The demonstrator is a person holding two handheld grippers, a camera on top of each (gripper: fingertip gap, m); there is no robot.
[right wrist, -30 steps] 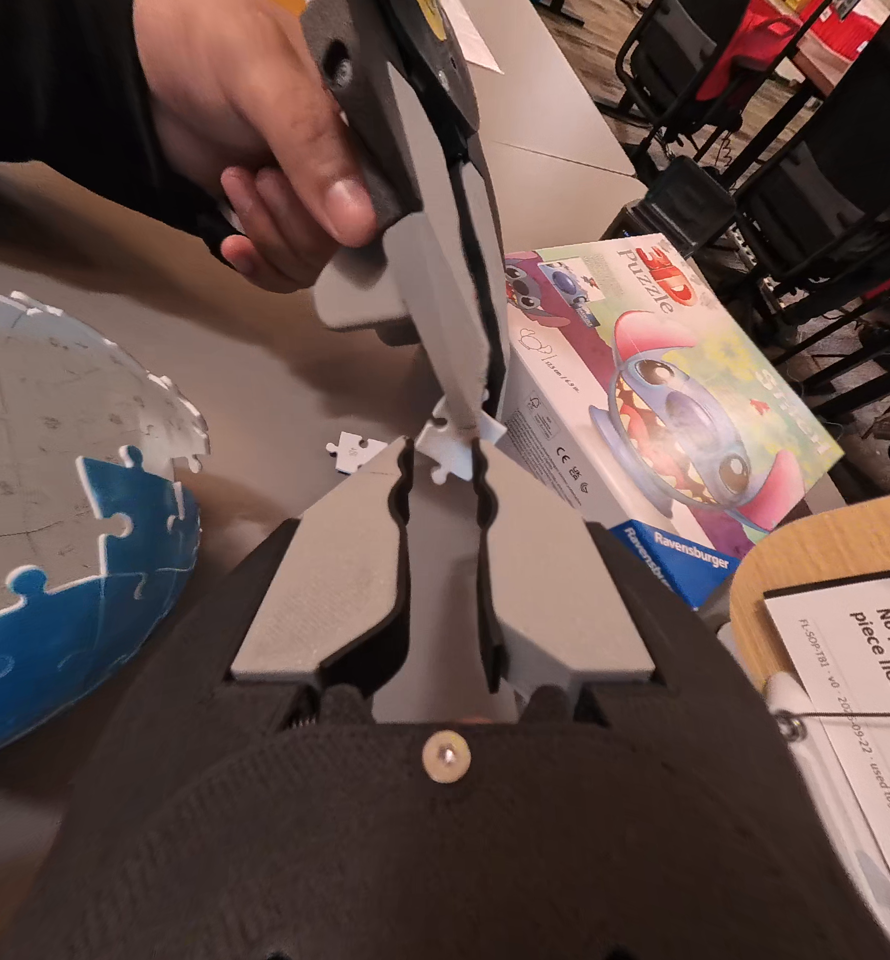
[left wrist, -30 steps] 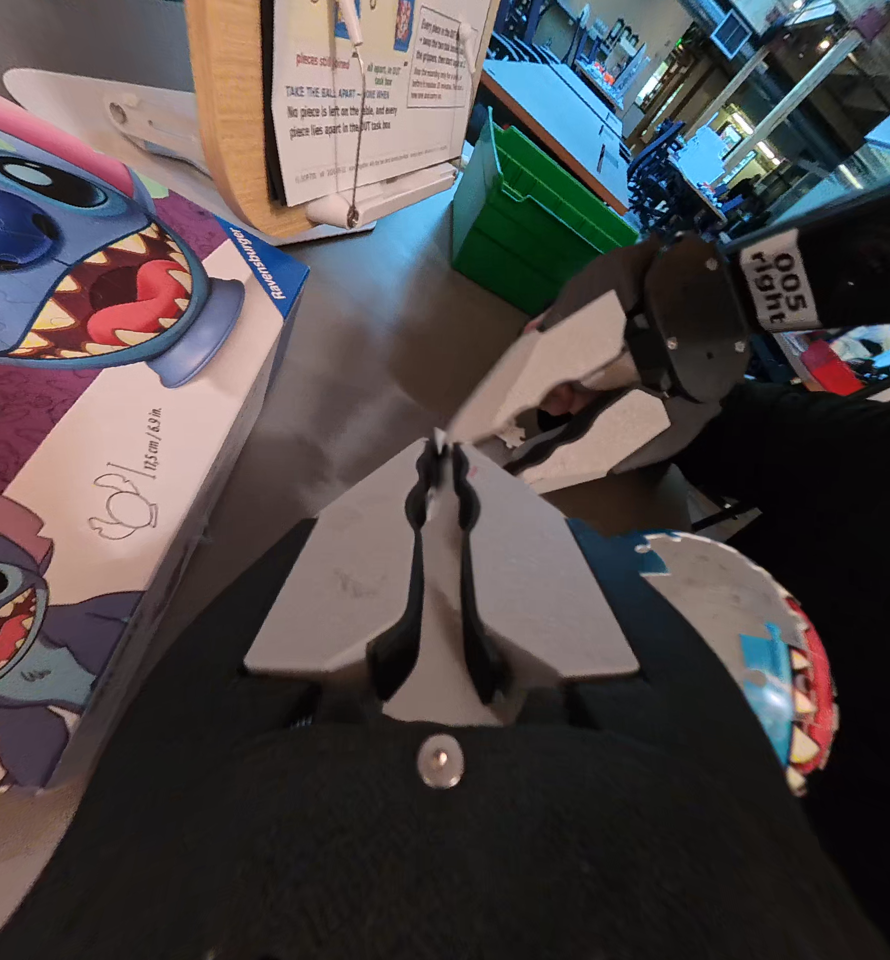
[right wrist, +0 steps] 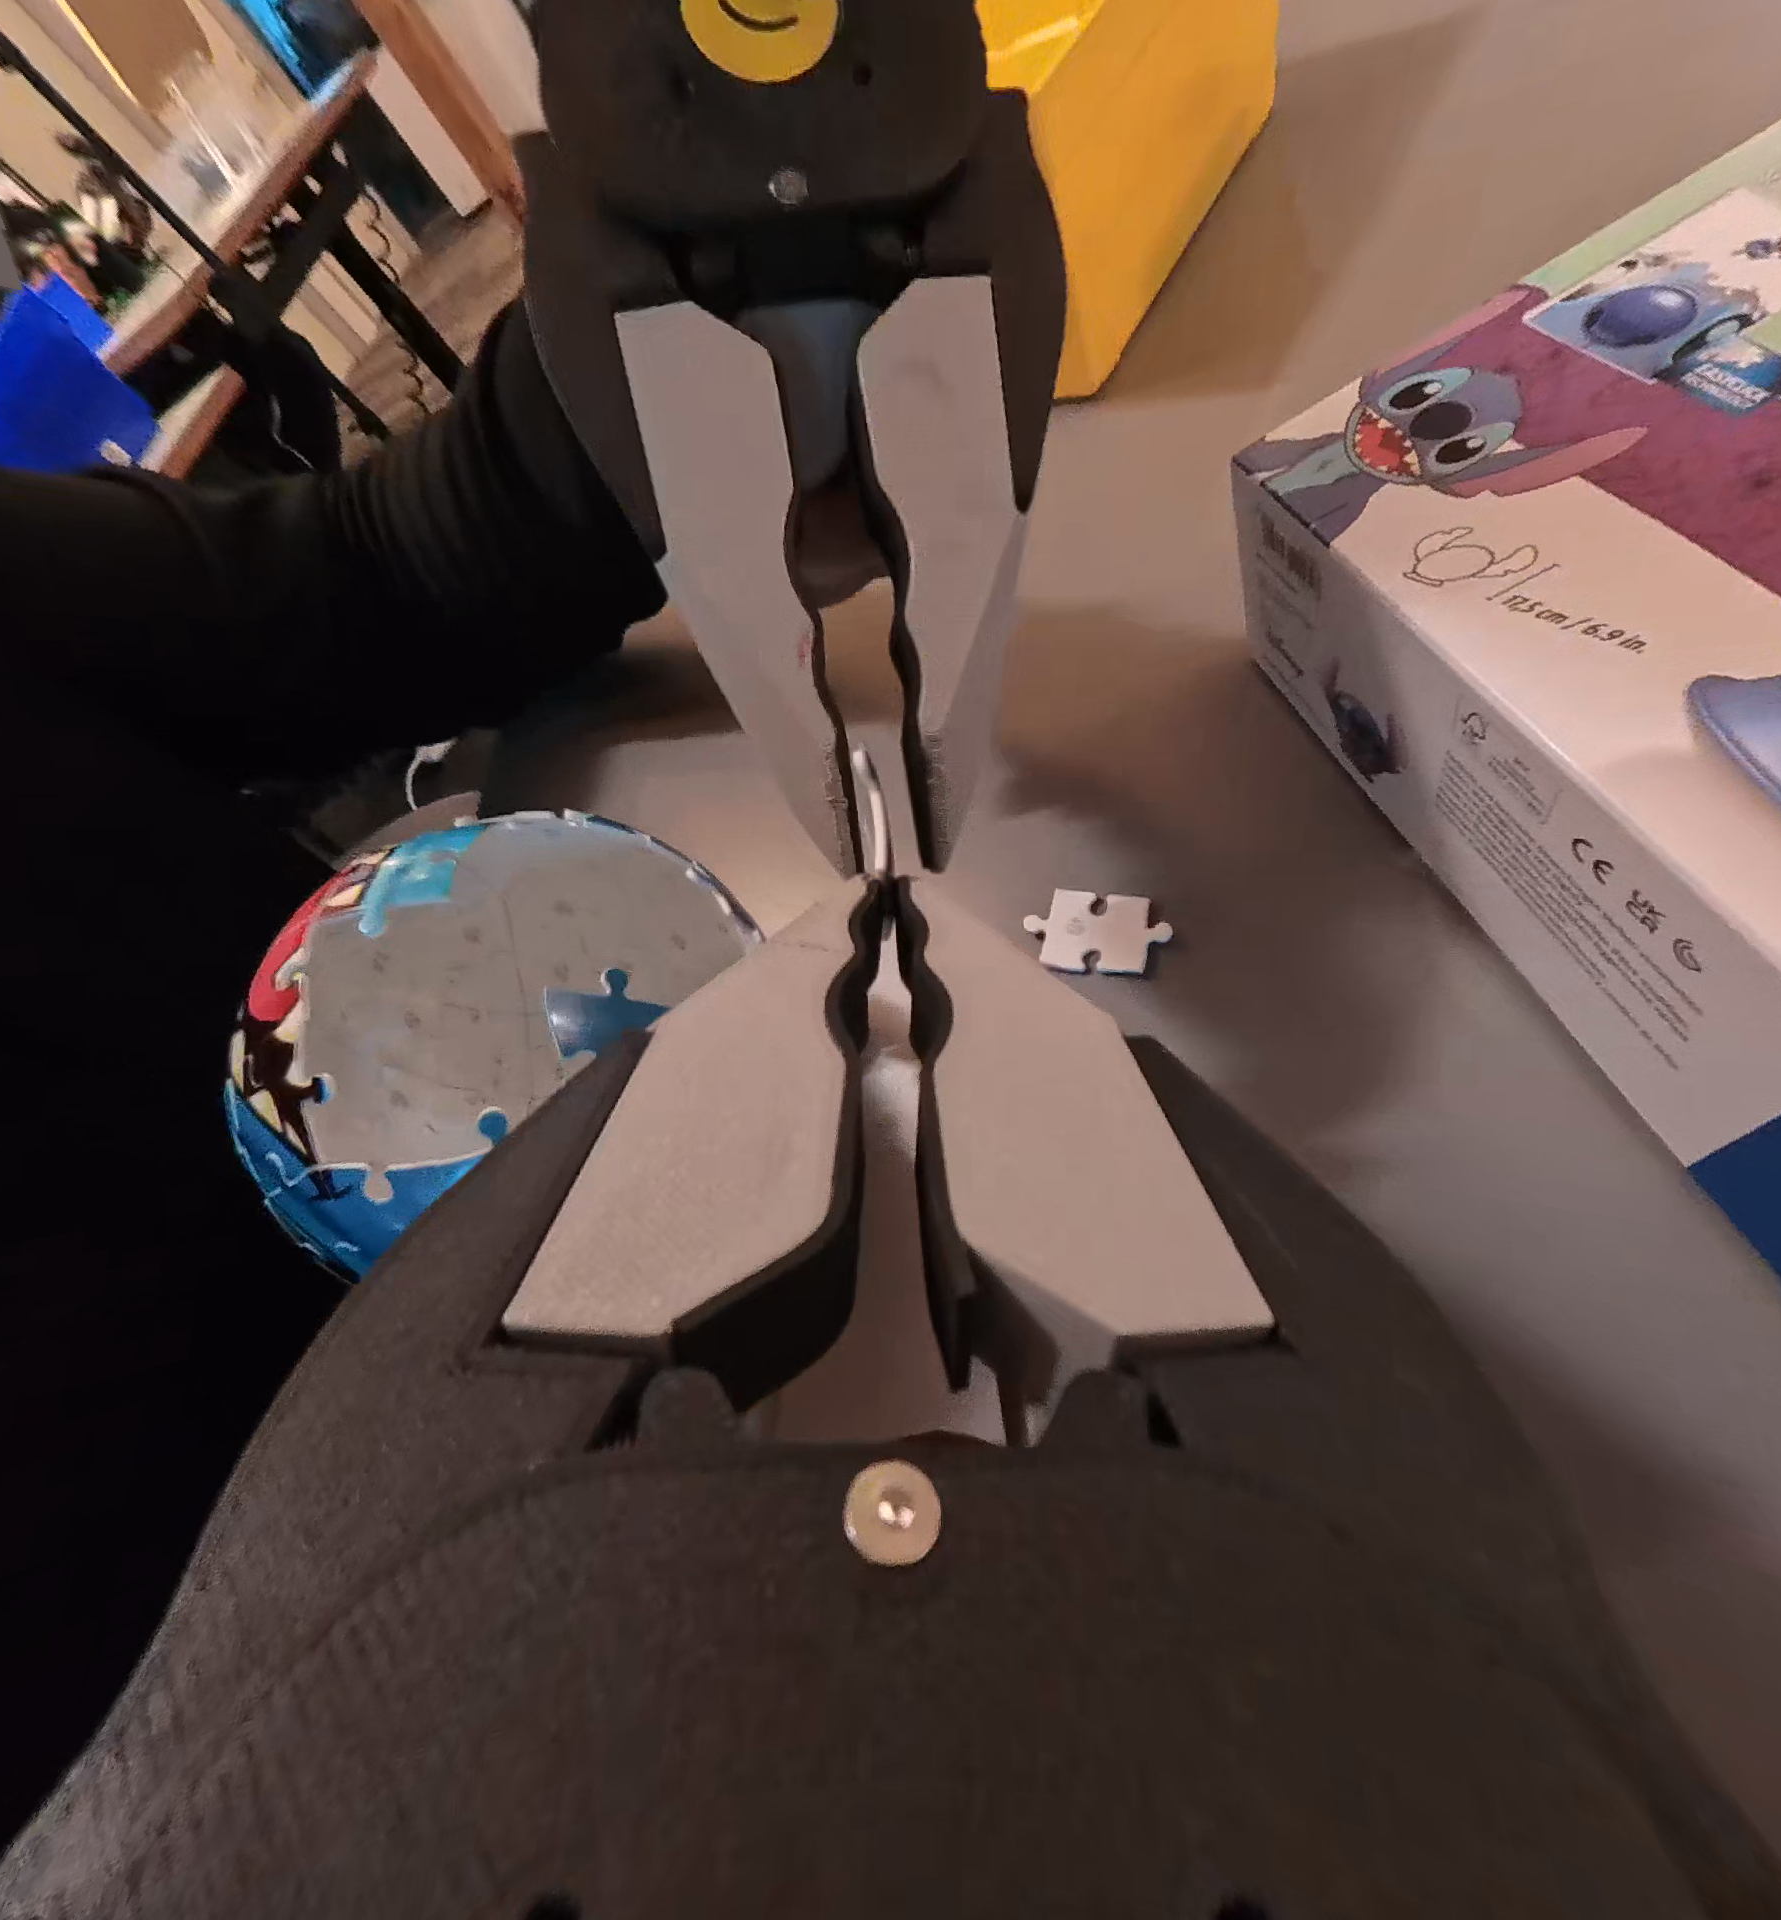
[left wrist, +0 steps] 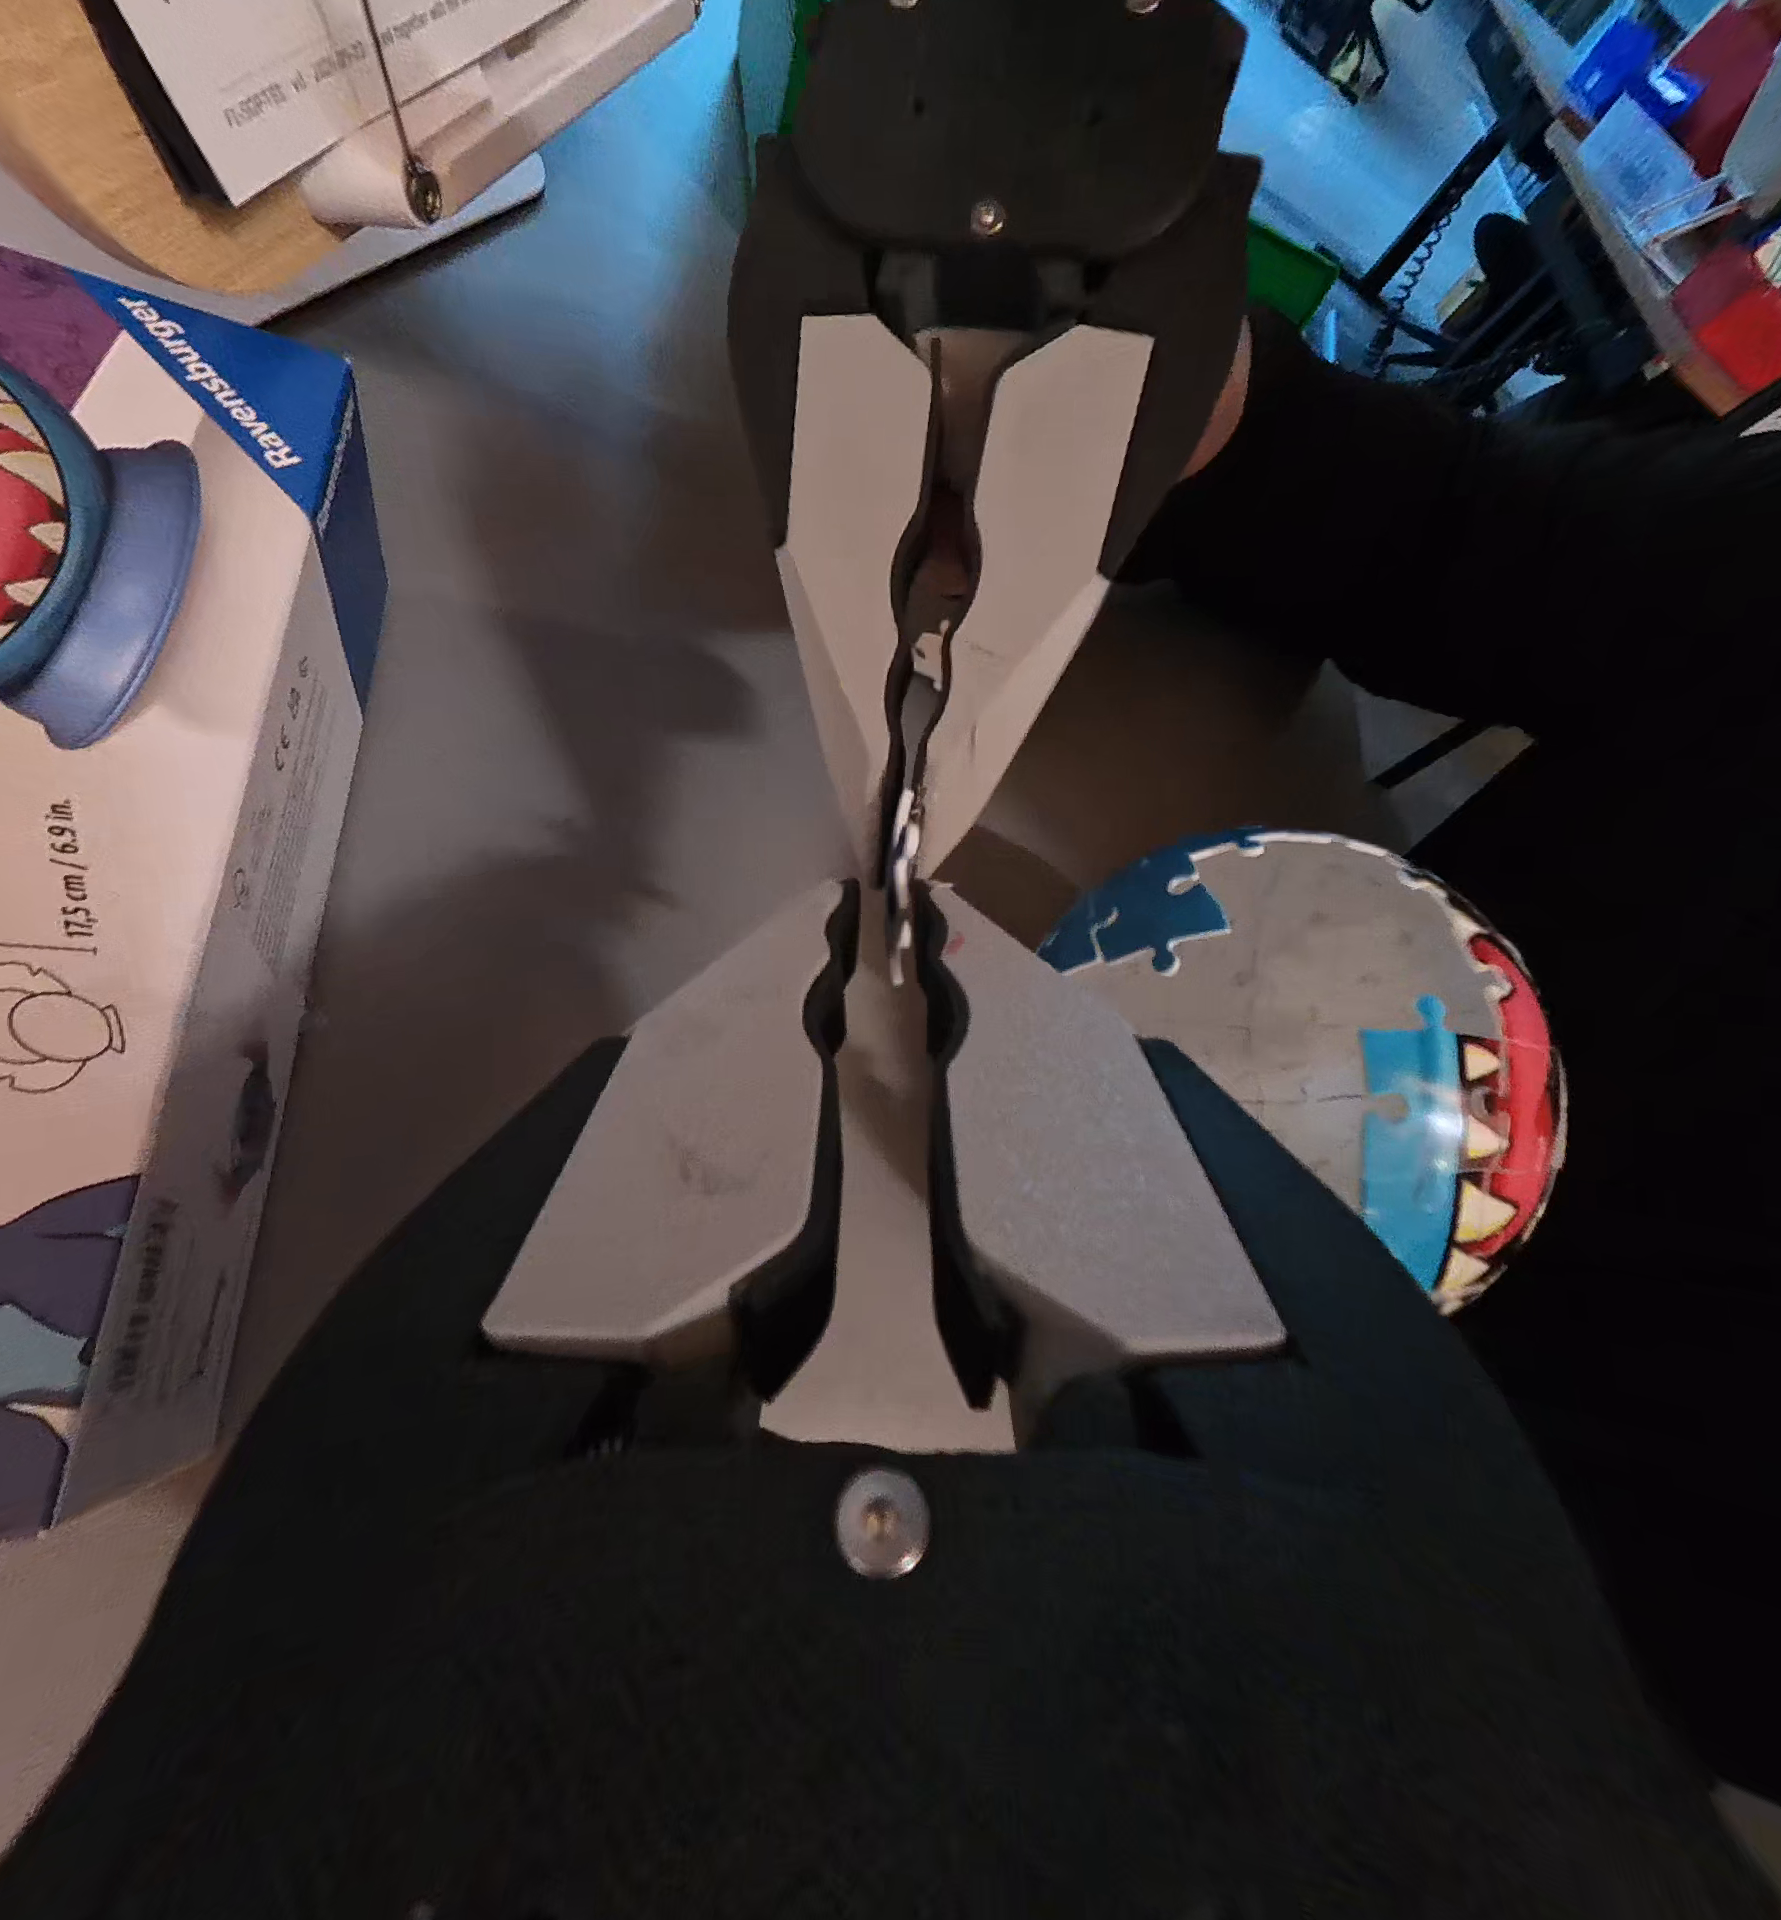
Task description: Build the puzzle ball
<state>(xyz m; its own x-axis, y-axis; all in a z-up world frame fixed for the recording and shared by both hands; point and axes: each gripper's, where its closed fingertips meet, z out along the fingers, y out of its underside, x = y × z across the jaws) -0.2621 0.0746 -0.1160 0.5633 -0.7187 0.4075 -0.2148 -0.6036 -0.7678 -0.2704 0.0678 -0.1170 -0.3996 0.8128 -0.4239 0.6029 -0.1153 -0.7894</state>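
The puzzle ball [left wrist: 1281, 1049] rests on the grey table, a pale shell partly covered with blue pieces and a red toothed mouth; it also shows in the right wrist view [right wrist: 450, 997]. The two grippers meet tip to tip above the table. My right gripper [right wrist: 881, 894] is shut on a puzzle piece [left wrist: 899, 935], held edge-on. My left gripper [left wrist: 881, 904] is slightly open around the same piece [right wrist: 870, 800], its fingers apart from it. A loose white piece [right wrist: 1099, 930] lies face down on the table.
The puzzle box [left wrist: 138, 935] lies left of the left gripper and shows in the right wrist view [right wrist: 1540, 675]. A wooden stand with a sheet [left wrist: 294, 104], a green bin [left wrist: 1281, 281] and a yellow bin [right wrist: 1146, 156] stand farther back. The tips of both grippers are at nearly the same place.
The piece was in my shut left gripper; now the right gripper has closed on it and the left has opened. Both grippers have lined up tip to tip.
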